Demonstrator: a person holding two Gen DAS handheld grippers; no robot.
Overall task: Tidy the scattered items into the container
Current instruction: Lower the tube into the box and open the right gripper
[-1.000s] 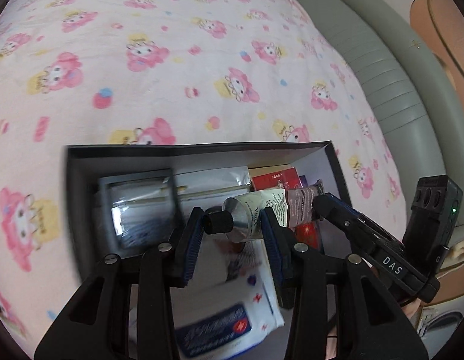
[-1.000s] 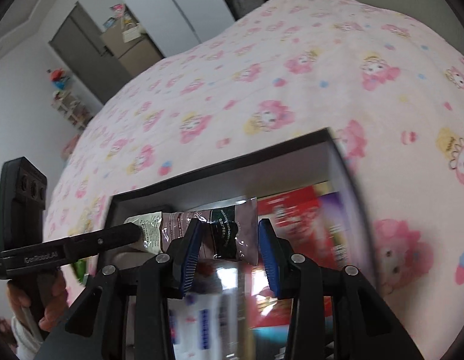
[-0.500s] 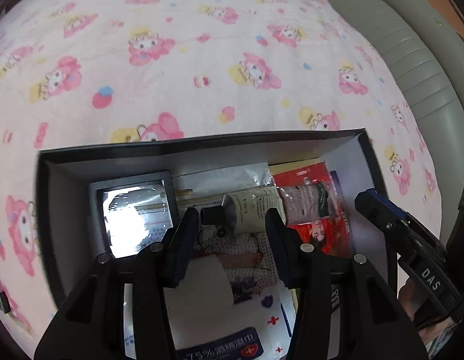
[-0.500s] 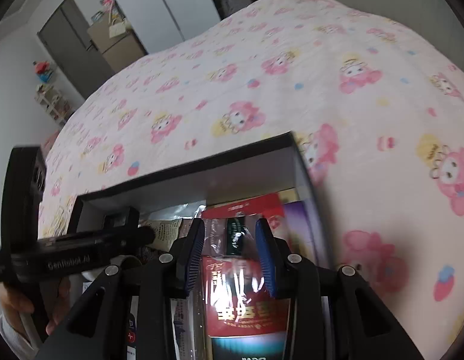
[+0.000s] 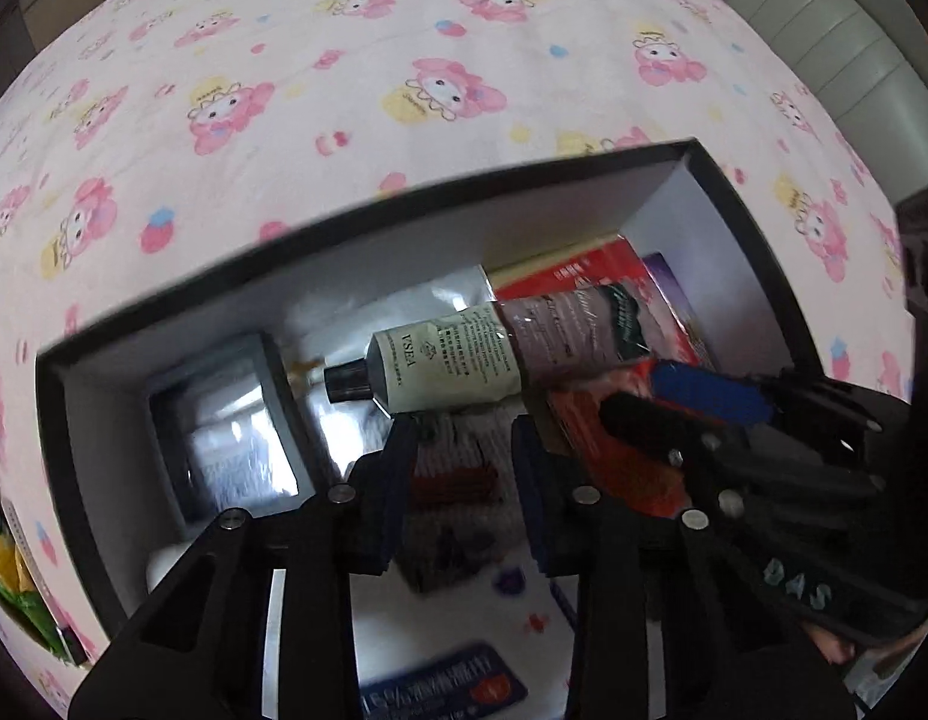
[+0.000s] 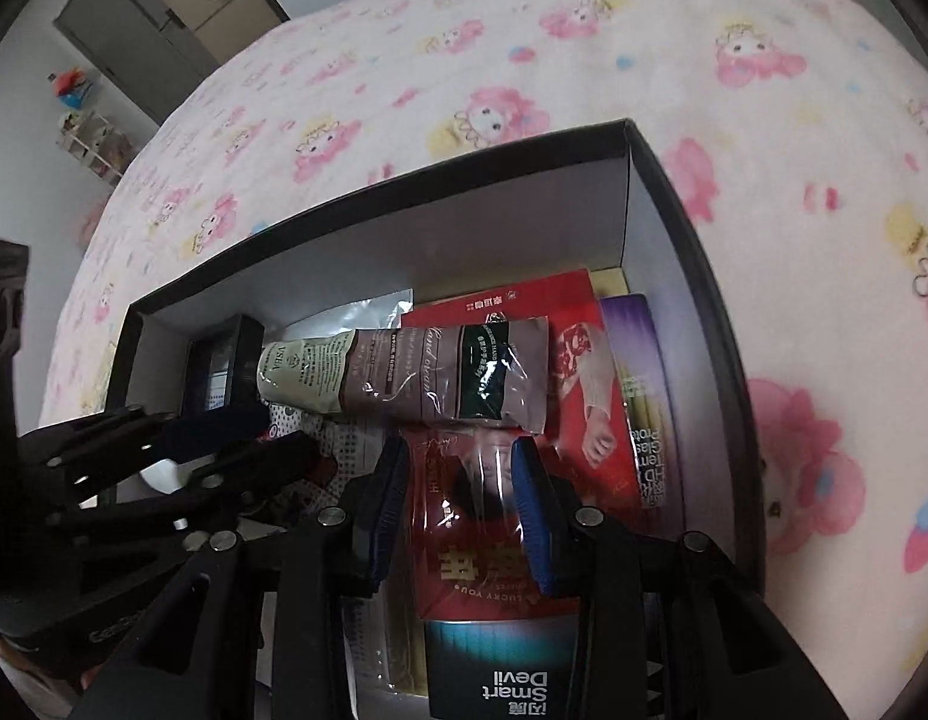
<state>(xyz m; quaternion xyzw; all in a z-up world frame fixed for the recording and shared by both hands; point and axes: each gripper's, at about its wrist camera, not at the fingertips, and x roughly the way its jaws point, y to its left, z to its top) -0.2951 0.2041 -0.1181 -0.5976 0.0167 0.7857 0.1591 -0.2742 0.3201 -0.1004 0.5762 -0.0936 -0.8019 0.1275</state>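
Inside a black-walled, white-lined cardboard box (image 5: 583, 204) on a bed spread with a pink cartoon-print blanket (image 5: 344, 90): at far left, a dark-framed flat case with a glossy clear window (image 5: 224, 438), leaning by the left wall. Beside it, a crinkled silver foil pouch (image 5: 404, 312). Across the middle, lying flat, a cream-and-mauve hand-cream tube with a black screw cap (image 5: 452, 360), cap toward the left, crimped tail over a red printed carton (image 6: 523, 306). Just beside that carton, against the right wall, a purple screen-protector packet (image 6: 637, 372).

Hovering over the box, nose-down, the left gripper (image 5: 464, 468), black with blue pads: jaws apart and closing, the tube just beyond the fingertips, nothing pressed between the pads; under it, a white patterned packet (image 5: 452, 456). To its right, reaching in from the side, the right gripper (image 6: 458, 480): jaws apart on empty air, tube's crimped end just ahead of the tips, a red cellophane-wrapped pack (image 6: 481, 540) below. Nothing clamped in either gripper.
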